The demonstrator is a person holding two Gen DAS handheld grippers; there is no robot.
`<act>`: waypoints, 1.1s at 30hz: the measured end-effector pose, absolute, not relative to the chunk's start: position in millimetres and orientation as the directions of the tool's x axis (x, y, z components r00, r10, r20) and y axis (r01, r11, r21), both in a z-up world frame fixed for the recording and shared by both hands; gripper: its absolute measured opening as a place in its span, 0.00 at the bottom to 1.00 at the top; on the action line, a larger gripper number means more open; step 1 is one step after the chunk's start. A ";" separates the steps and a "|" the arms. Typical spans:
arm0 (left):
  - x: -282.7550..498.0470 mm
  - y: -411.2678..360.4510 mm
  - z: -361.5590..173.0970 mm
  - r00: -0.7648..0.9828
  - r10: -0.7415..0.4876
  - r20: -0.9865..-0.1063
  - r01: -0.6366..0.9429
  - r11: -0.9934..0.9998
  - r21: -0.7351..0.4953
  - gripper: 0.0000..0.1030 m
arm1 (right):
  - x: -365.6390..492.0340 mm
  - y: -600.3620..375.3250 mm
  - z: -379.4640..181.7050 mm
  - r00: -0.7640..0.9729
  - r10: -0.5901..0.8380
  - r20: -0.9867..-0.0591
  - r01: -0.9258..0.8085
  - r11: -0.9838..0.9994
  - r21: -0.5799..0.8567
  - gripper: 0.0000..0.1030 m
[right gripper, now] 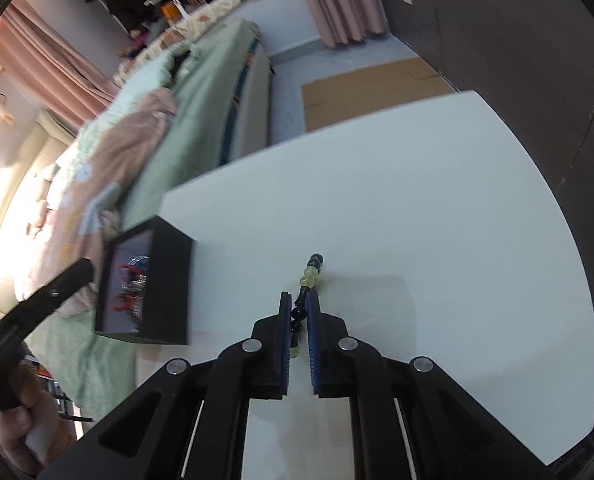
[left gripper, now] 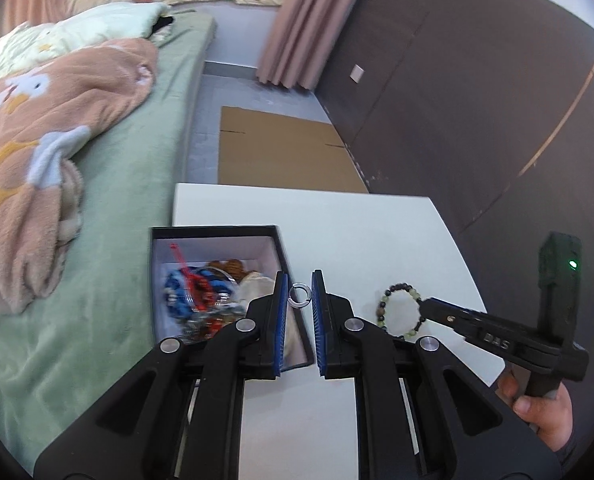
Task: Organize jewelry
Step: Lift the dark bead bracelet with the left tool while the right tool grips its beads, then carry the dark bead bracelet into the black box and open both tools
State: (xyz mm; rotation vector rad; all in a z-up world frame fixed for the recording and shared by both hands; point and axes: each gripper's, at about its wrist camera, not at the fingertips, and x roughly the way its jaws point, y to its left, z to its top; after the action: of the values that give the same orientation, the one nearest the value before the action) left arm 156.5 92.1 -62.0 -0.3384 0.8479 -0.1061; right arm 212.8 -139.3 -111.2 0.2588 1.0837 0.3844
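White rectangular table [left gripper: 337, 216], beside my green-sheeted bed [left gripper: 137, 184]; flattened brown cardboard [left gripper: 281, 148] on grey floor. Black open jewelry box [left gripper: 217, 236] at table edge. My left gripper [left gripper: 300, 280] parted around small silver ring [left gripper: 299, 295]; right gripper [right gripper: 300, 300] clamps green-and-black beaded bracelet [right gripper: 312, 270].

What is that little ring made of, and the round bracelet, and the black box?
The ring looks like shiny silver metal, since it glints. The bracelet seems to be polished stone or glass beads, pale green and dark; which one is unclear. The box looks like matte black cardboard with a white lining.
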 end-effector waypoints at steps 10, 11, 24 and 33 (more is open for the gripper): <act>145.9 126.7 -56.7 0.691 -0.204 -0.694 -0.107 0.920 -0.378 0.40 | 193.5 -117.0 -82.1 0.450 0.560 -0.696 -0.266 0.828 0.494 0.07; 144.5 129.0 -56.0 0.694 -0.204 -0.691 -0.110 0.918 -0.381 0.40 | 191.1 -115.5 -78.8 0.454 0.570 -0.685 -0.276 0.821 0.500 0.07; 135.3 159.4 -53.0 0.715 -0.185 -0.674 -0.165 0.893 -0.419 0.53 | 178.2 -60.2 -37.0 0.448 0.733 -0.513 -0.415 0.678 0.607 0.08; 133.9 169.1 -56.7 0.706 -0.174 -0.687 -0.190 0.887 -0.420 0.53 | 184.7 -56.1 -46.9 0.497 0.653 -0.572 -0.358 0.754 0.550 0.71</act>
State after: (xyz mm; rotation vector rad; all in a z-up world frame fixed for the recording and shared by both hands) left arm 133.9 169.1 -56.7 -0.4925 0.7958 0.0090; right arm 184.7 -56.1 -46.9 0.3861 0.8497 0.6307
